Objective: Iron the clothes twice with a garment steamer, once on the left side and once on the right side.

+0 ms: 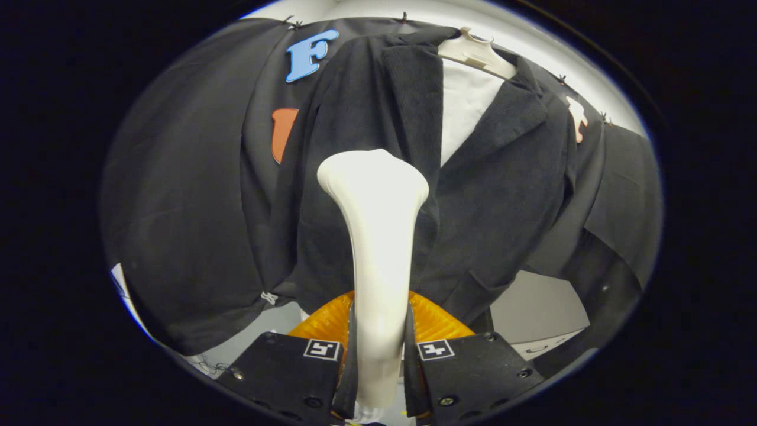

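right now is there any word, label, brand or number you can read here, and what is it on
No readable words, brands or numbers on the task's things.
Square coded markers on the gripper: patterns, not text.
Steamer, clamped between both fingers: no print visible.
Dark jacket and white hanger: no label visible.

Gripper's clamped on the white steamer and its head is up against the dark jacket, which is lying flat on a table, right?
Not quite. The gripper view shows the jacket hanging on a hanger, not lying flat. The rest holds: the gripper is shut on the steamer, head by the jacket.
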